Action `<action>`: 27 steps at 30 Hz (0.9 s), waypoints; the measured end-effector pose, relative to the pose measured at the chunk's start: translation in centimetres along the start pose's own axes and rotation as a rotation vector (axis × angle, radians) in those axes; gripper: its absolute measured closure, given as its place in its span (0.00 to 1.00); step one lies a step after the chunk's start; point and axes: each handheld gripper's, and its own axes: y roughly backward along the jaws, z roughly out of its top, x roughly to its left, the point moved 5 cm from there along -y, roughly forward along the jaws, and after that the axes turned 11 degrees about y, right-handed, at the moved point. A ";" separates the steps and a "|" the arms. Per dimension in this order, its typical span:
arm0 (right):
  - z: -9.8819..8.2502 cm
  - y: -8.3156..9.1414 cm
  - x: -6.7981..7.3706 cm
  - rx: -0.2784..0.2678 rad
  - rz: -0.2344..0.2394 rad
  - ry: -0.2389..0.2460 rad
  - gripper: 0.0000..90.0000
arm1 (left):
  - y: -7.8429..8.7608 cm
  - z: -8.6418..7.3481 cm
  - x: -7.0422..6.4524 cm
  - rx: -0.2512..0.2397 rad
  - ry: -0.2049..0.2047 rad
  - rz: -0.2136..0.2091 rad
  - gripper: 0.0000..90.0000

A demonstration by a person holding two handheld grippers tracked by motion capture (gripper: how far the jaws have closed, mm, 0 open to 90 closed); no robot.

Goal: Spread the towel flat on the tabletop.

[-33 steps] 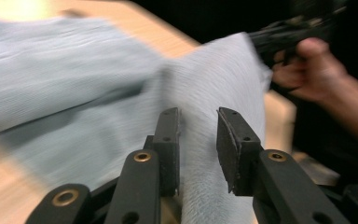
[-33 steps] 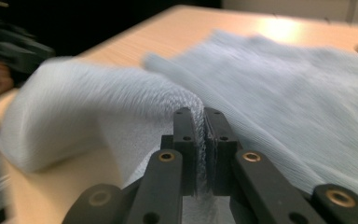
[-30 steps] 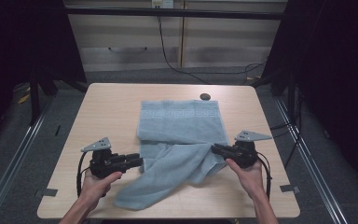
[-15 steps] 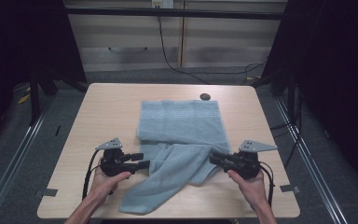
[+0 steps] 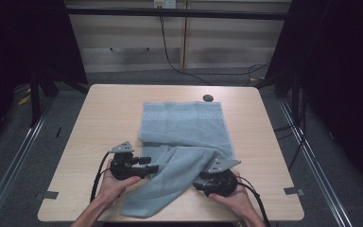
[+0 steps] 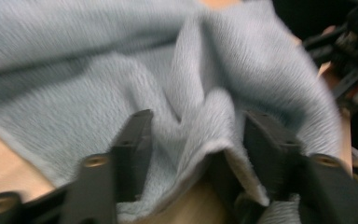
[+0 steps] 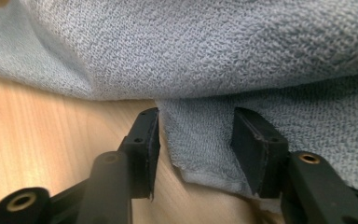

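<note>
I've just been opening both grippers' jaws, left gripper [image 5: 155, 167] and right gripper [image 5: 199, 182], releasing the folded grey-blue terry towel [image 5: 189, 137]; next, regrip its near edge.

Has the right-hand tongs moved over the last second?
Yes. In the high view the right tongs have come toward the table's near edge and a little leftward, opening beside the towel.

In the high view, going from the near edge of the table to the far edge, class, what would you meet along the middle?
Near end of the crumpled towel → left gripper and right gripper at its sides → flat part of the towel with the woven band → small dark round thing.
</note>
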 end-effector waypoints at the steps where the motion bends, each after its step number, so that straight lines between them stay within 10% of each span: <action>1: 0.0 0.1 0.0 0.005 -0.014 0.009 0.68 | -0.2 -0.2 0.1 0.007 -0.014 0.020 0.67; 4: -0.3 0.3 -0.3 0.000 -0.005 -0.026 0.92 | -0.1 -0.4 0.5 0.019 -0.021 0.032 0.91; 9: 0.2 2.2 0.1 -0.097 0.080 -0.102 0.96 | 2.2 0.2 0.7 -0.040 0.014 0.018 0.94; 18: 1.7 11.4 3.4 -0.336 0.193 -0.100 0.96 | 7.7 -1.1 1.1 -0.132 0.070 0.038 0.94; 22: 1.0 12.9 4.9 -0.333 0.243 -0.099 0.93 | 8.4 -1.8 2.0 -0.113 0.094 0.063 0.93; 27: 0.1 11.6 3.5 -0.278 0.166 -0.118 0.79 | 8.0 -1.9 2.1 -0.102 0.098 0.053 0.88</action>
